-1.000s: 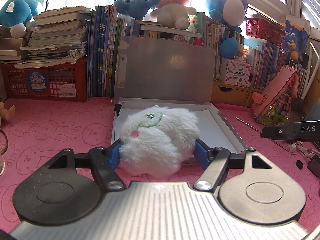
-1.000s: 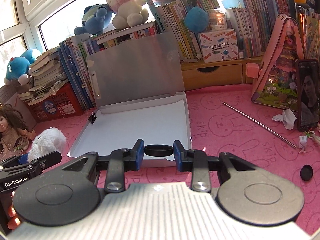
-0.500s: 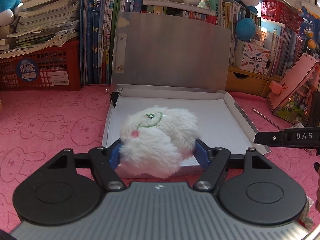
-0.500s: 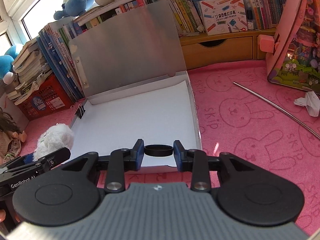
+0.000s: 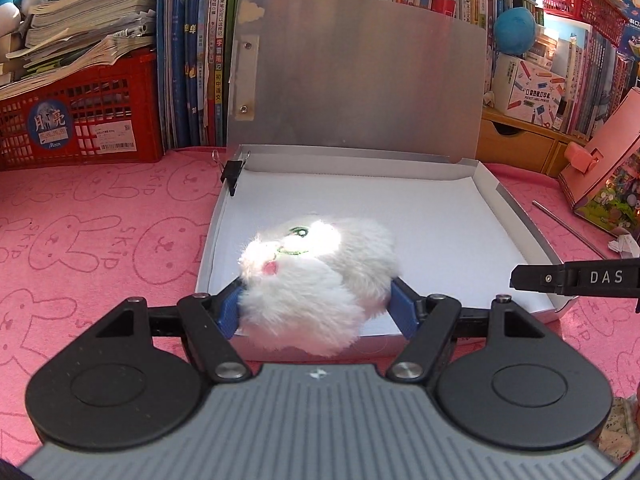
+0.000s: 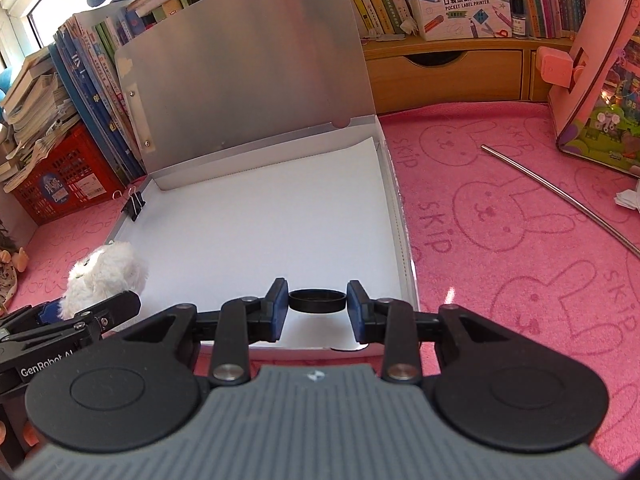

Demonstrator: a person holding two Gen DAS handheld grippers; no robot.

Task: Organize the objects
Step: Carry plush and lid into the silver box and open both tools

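Note:
My left gripper (image 5: 318, 306) is shut on a white fluffy plush toy (image 5: 316, 276) with a green eye and pink mouth, held over the near left part of an open silver box (image 5: 516, 216) lined with white paper. My right gripper (image 6: 317, 305) is shut on a small black ring-shaped cap (image 6: 317, 300), held over the near edge of the same box (image 6: 396, 208). The plush toy (image 6: 104, 272) and the left gripper show at the left of the right wrist view. The box lid (image 5: 360, 80) stands upright at the back.
A black binder clip (image 5: 233, 170) grips the box's far left corner. Books, a red crate (image 5: 80, 120) and plush toys line the back. A metal rod (image 6: 560, 196), crumpled paper and a pink toy house (image 6: 600, 60) lie on the pink rabbit-print mat (image 6: 520, 260) to the right.
Both grippers have moved forward and down toward the box, which looks larger and closer. The plush toy and the black cap stay gripped as before.

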